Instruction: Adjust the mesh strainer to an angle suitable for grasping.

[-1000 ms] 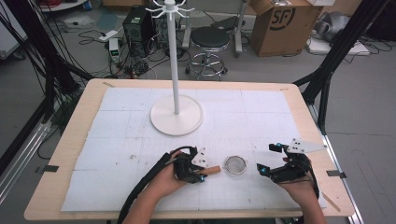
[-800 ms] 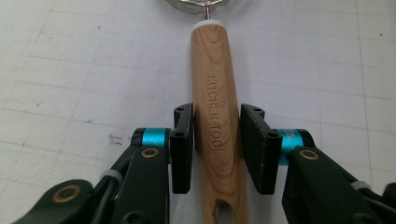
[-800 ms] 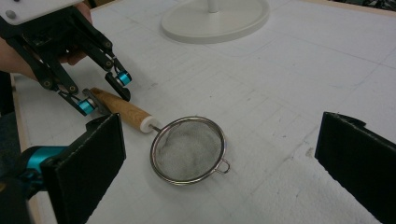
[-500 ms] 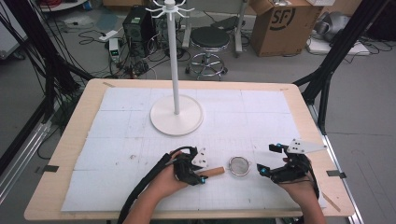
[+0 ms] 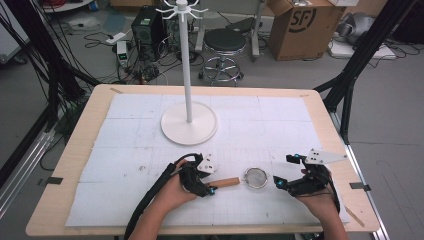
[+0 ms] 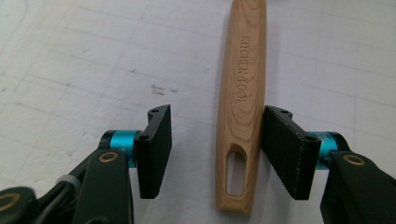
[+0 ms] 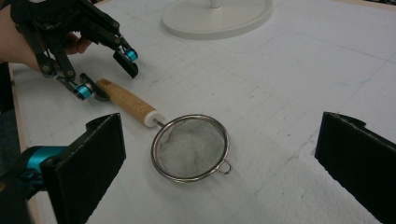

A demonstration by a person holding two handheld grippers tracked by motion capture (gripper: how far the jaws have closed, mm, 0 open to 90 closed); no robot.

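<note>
Wide wooden surface (image 5: 60, 165) under a white gridded mat (image 5: 280, 125). Toward the far edge, near the middle, a white stand (image 5: 189, 122): round base, tall pole, hooks at the top.

Close to the near edge, about midway along it, a small mesh strainer (image 5: 256, 177) lying flat, bowl toward the right side, wooden handle (image 5: 226, 182) stretching leftward, long axis roughly parallel to the near edge. In the left gripper view, slotted hanging hole at the handle's free end, lettering along the grain.

Left tool (image 5: 202, 181) right at that free end, released: handle (image 6: 243, 107) between the two pads, apparently touching one pad, a clear gap to the other. Probably a matter of simply closing across the handle's width.

Right tool (image 5: 285, 172) just beside the bowl on its right, also released, jaws spread wide, nothing between them, aimed at the mesh bowl (image 7: 191, 147) from the side opposite the handle.

Left clearly nearer the handle. Nothing lying between either tool and the strainer; stand well apart toward the far edge, mat otherwise bare around the strainer.
</note>
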